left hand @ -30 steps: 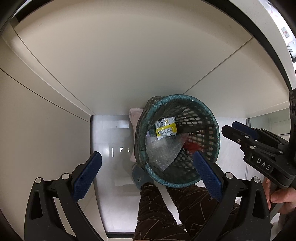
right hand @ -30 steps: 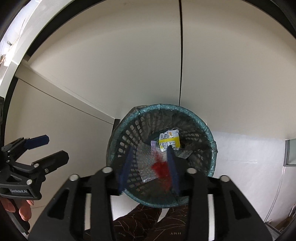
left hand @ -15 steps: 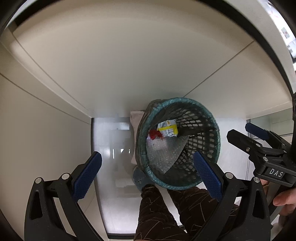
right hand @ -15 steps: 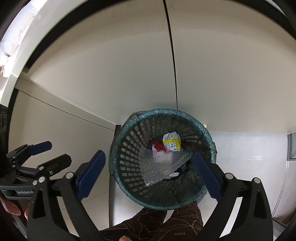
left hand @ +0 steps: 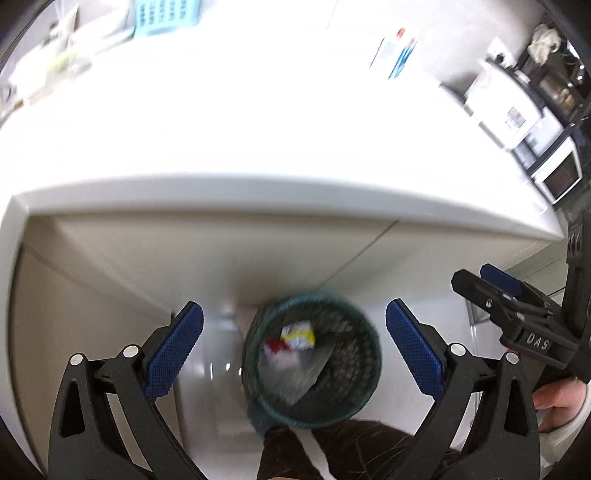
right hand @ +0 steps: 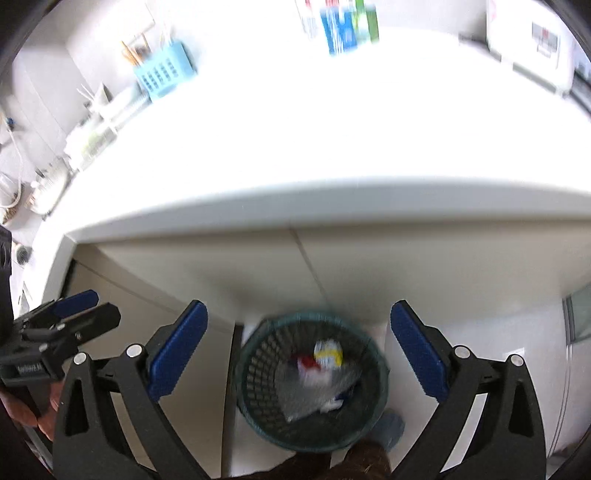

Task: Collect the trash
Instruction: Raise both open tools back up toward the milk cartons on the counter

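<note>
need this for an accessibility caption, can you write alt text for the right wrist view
The right gripper, its blue-padded jaws opening wide with nothing between them, looks down into a dark green mesh wastebasket holding red, yellow and clear plastic trash. A white counter edge curves above, and the left gripper shows at the left.

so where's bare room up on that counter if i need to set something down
The wide middle of the white countertop is bare, from its front edge back to the far row. It gets crowded along the back: the light blue slotted plastic basket and clutter on the left, blue-and-green cartons in the centre, and white appliances on the right.
</note>
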Motion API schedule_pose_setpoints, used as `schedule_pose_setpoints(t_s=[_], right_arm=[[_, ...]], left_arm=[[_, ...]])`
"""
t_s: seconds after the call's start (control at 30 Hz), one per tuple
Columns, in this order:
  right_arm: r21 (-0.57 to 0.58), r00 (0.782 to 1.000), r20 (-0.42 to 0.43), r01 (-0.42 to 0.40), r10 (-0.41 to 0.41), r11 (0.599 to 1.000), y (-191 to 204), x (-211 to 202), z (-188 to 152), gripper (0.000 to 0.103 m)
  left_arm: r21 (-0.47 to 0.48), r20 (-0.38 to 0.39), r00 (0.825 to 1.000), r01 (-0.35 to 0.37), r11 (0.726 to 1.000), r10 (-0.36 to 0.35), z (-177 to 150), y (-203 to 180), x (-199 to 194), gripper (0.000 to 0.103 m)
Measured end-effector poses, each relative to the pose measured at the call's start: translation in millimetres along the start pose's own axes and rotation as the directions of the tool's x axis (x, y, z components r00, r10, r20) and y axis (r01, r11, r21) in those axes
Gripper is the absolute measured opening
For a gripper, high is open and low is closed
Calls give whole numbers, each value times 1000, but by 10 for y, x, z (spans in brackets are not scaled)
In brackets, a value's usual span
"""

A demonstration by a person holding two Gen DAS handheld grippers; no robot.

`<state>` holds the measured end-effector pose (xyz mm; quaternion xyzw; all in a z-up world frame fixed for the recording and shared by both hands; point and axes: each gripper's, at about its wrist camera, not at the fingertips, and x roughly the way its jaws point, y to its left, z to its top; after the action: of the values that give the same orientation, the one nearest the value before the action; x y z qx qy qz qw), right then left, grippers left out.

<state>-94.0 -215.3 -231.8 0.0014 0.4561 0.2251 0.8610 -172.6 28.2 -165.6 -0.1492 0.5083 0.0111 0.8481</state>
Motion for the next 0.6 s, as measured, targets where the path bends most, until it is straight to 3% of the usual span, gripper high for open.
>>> schedule_pose_setpoints(t_s=[0.3,0.6], right_arm=[[-59,986,164,25,-15,998,-122,-649,672,95],[-39,972,224,80,-70,996,-554,-804,1327,95]], left_arm=[[31,76,997,18,999,-20,668,-299,-224,97],[61,90,996,-13,998,8,1268,-564,-171,97]])
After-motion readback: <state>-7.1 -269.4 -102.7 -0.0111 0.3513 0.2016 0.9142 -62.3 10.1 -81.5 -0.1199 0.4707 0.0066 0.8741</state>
